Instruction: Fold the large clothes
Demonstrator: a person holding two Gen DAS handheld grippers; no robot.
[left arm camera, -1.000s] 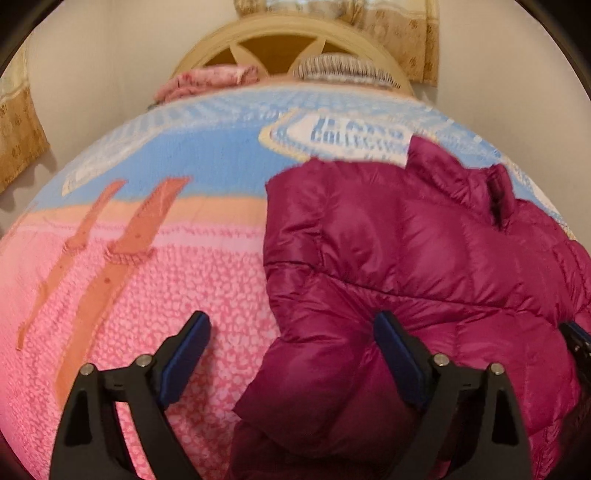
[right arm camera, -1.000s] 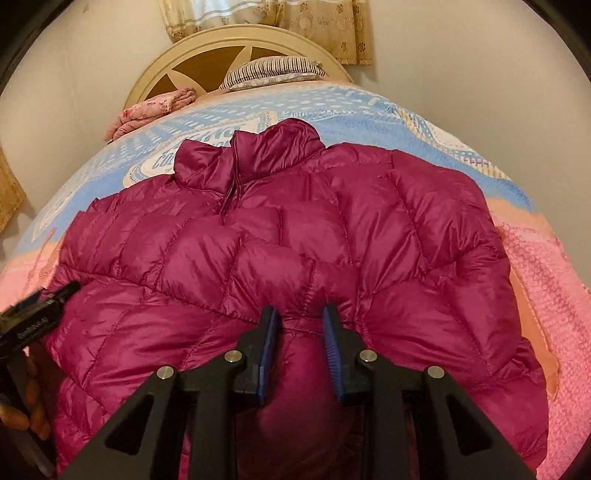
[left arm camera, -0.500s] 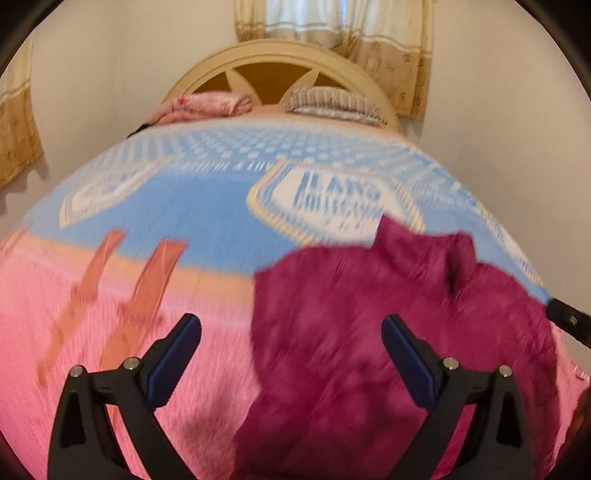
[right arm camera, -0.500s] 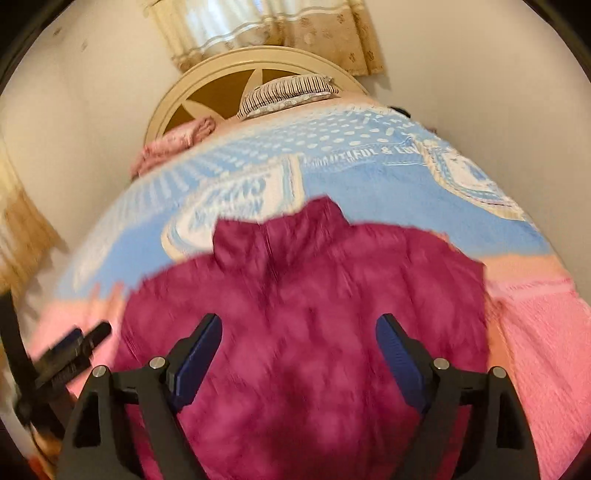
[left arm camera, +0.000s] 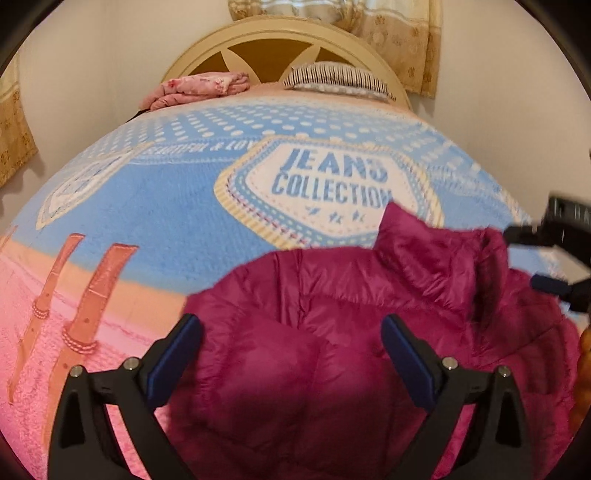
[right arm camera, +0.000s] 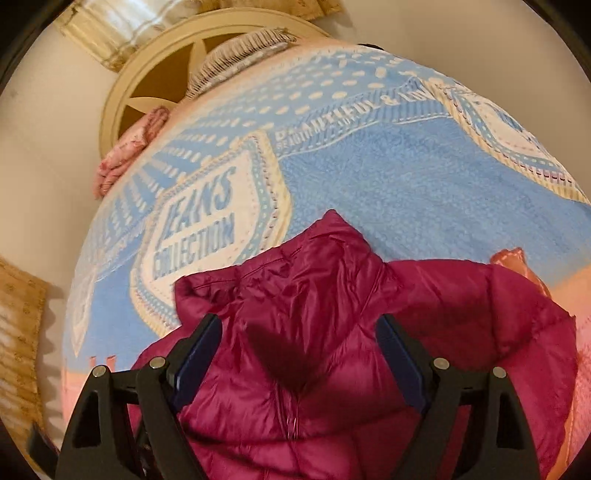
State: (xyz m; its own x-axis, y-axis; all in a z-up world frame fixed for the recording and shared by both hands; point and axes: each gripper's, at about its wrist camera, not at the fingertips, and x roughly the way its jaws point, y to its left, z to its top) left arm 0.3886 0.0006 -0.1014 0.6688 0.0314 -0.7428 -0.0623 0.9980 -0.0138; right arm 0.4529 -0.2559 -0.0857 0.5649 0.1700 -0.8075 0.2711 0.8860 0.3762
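Hovering with both jaws spread wide, gripping nothing: left hand-held gripper [left arm camera: 291, 350] and right hand-held gripper [right arm camera: 299, 350]. Lying directly beneath both on the bed's blanket [left arm camera: 155, 192]: magenta puffer jacket [right arm camera: 332, 295], collar pointing toward the headboard [left arm camera: 280, 33], long axis running away from the jaws.

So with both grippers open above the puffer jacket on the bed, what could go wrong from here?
1. The magenta puffer jacket looks puffy and slick; with the right gripper and left gripper both open, the fold may spring back.
2. Its collar stands bunched, so a further fold could end up lopsided.
3. The fleece blanket could get pinched together with the jacket.
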